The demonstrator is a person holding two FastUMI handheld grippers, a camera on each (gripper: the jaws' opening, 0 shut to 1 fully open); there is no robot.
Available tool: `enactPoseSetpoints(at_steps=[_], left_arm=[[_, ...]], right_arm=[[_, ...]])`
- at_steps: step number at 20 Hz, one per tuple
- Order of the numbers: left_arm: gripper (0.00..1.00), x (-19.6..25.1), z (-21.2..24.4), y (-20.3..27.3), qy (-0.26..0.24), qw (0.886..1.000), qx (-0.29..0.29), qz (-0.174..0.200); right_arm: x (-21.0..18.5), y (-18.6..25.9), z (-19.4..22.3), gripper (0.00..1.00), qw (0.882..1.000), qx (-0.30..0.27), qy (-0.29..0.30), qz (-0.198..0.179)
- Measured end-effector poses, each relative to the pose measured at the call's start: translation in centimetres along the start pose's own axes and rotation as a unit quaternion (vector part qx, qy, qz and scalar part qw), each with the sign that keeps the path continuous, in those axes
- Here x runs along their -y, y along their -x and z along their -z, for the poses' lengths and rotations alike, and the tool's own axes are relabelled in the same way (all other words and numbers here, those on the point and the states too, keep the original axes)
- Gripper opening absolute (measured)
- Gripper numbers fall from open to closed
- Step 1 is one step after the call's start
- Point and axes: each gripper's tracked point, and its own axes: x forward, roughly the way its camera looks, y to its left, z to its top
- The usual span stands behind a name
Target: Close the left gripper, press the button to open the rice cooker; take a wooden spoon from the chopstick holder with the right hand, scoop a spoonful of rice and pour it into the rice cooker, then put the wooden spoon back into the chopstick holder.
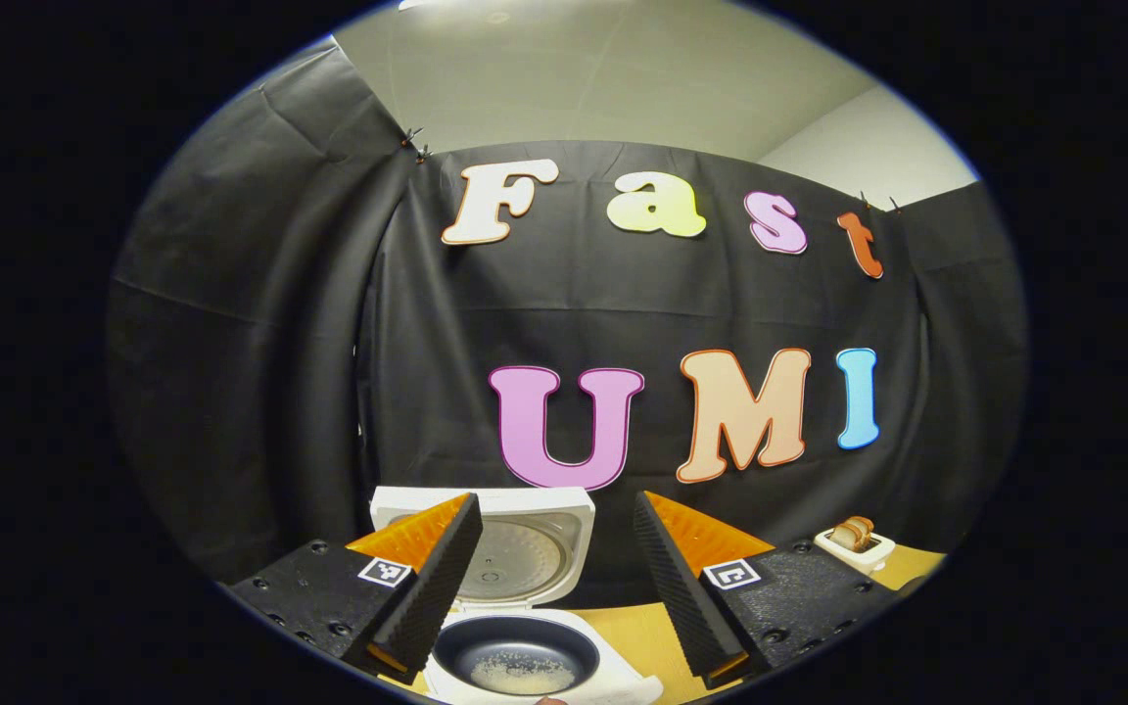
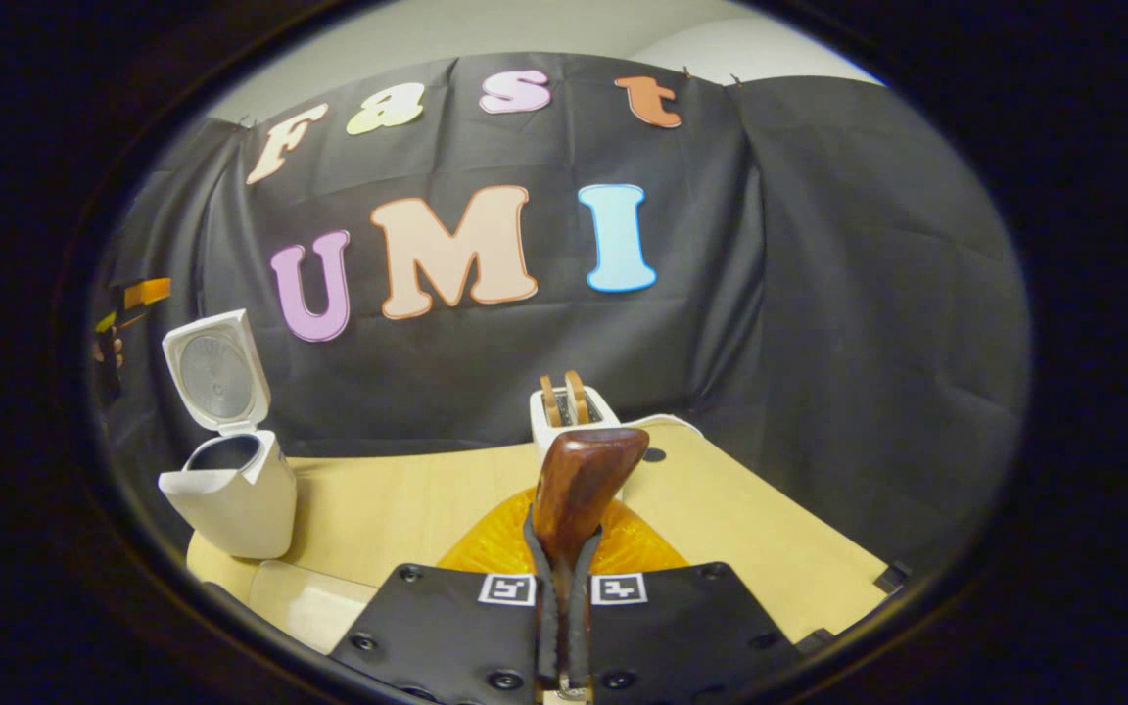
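Spoon in the right grip, cooker open with rice already in the pot

In the left gripper view, the left gripper hangs with its jaws wide apart and empty just above the rice cooker, whose lid stands up and whose dark inner pot holds a small patch of rice; one risk is that a drifting hand knocks the lid down. In the right gripper view, the right gripper has its jaws pressed tight on the wooden spoon, bowl end forward, over the worktop, with a toaster beyond and the cooker well off to the side. I judge the return is left; the chopstick holder is out of sight, so a blind approach could miss its mouth or tip it, and a narrow pinch could let the spoon swivel.
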Motion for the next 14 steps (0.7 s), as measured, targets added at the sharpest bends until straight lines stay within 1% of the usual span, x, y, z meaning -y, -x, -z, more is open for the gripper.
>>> enactPoseSetpoints(at_steps=[3, 6, 11, 12, 14], left_arm=[[0.87, 0.3, 0.6, 1.1, 0.001, 1.000, -0.004, -0.003], [0.87, 0.4, 1.2, 2.0, 0.005, 1.000, -0.010, -0.005], [0.87, 0.4, 2.1, 3.0, 0.011, 1.000, -0.020, -0.006], [0.87, 0.3, 2.0, 3.0, 0.011, 1.000, -0.021, -0.006], [0.87, 0.4, 1.8, 3.2, 0.008, 1.000, -0.019, -0.005]], right_arm=[[0.9, -0.1, 1.9, 0.07, 1.000, -0.015, -0.003, 0.006], [1.6, -0.1, 3.8, 0.07, 1.000, -0.026, -0.007, 0.013], [2.1, -0.6, 7.8, 0.08, 0.998, -0.062, -0.025, 0.016], [2.2, -0.7, 8.6, 0.10, 0.997, -0.070, -0.025, 0.018], [2.6, -0.7, 9.7, 0.10, 0.996, -0.082, -0.028, 0.021]])
